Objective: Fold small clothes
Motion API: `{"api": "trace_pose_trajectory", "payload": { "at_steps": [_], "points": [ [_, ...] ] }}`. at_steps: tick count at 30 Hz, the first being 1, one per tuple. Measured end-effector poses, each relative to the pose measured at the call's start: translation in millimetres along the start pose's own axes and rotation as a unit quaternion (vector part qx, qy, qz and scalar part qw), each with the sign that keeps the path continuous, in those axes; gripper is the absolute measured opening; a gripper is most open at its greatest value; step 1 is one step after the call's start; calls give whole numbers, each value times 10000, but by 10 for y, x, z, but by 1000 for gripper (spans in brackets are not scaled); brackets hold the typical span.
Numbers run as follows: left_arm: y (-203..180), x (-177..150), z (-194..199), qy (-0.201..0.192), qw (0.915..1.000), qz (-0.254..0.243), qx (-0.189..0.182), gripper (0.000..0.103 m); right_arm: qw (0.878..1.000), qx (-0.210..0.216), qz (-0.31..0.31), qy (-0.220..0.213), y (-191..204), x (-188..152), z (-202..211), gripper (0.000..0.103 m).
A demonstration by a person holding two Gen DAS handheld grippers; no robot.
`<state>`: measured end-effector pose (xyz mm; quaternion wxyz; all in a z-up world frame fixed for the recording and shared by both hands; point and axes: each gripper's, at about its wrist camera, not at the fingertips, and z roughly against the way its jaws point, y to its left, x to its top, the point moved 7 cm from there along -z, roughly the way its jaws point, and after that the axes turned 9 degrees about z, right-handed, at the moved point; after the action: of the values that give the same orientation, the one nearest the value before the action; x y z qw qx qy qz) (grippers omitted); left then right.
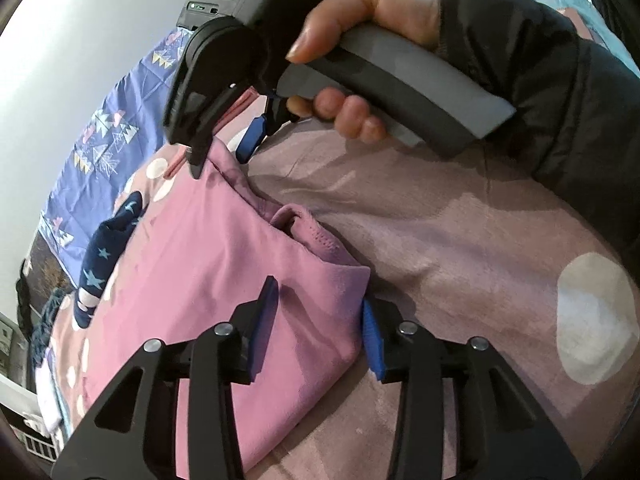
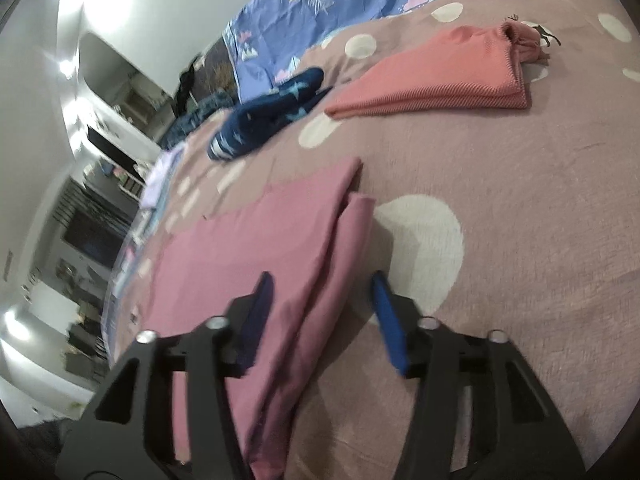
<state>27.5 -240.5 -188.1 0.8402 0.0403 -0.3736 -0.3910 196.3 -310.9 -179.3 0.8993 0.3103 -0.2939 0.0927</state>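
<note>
I see a bed under a mauve dotted blanket (image 2: 520,208), a blue patterned sheet (image 2: 320,12) beyond — white walls (image 2: 168,8), bright glare on the left.

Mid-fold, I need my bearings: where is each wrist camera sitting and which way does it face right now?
Left wrist: rides the left gripper, angled down at the pink cotton garment; the person's other hand holds the right gripper at the far edge.
Right wrist: rides the right gripper, angled down along the garment's folded edge; no hand shows.
Shared: pink garment, navy star-print garment, mauve dotted blanket.
</note>
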Motion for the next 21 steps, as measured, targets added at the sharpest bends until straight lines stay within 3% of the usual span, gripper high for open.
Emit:
{"api": "trace_pose_trajectory", "payload": {
  "at_steps": [4, 5, 6, 7, 8, 10, 13, 15, 18, 21],
  "points": [
    [39, 27, -51, -13, 9998, 182, -78, 42, 9999, 113, -49, -52, 18, 12, -58, 46],
    [39, 31, -51, 4, 9996, 241, -159, 34, 9998, 133, -98, -133, 9, 31, -79, 46],
    [31, 41, -52, 59, 9985, 349, -413, 13, 9996, 56, -146, -250, -14, 58, -82, 31],
    [46, 42, -61, 93, 9977, 425, -513, 10, 9991, -59, -222, -350, -47, 84, -66, 5],
    [69, 63, -34, 71, 9955, 587, -744, 10, 9984, -61, -337, -445, -78, 105, -41, 6],
    [124, 97, 37, 38, 9889, 863, -1210, 9, 9948, 384, -549, -770, -30, 164, 91, 6],
    [254, 160, 143, -23, 9769, 1224, -1750, 9, 9928, 467, -250, -1070, 143, 234, 261, 5],
    [288, 172, 152, -30, 9737, 1273, -1888, 9, 9935, 355, -192, -1065, 132, 241, 241, 5],
    [236, 129, 81, 79, 9731, 1228, -1947, 9, 9956, -169, -497, -773, -194, 164, 12, 5],
    [103, 85, 44, 177, 9717, 1173, -2043, 9, 9947, 29, -695, -760, -258, 142, -21, 5]
  ]
}}
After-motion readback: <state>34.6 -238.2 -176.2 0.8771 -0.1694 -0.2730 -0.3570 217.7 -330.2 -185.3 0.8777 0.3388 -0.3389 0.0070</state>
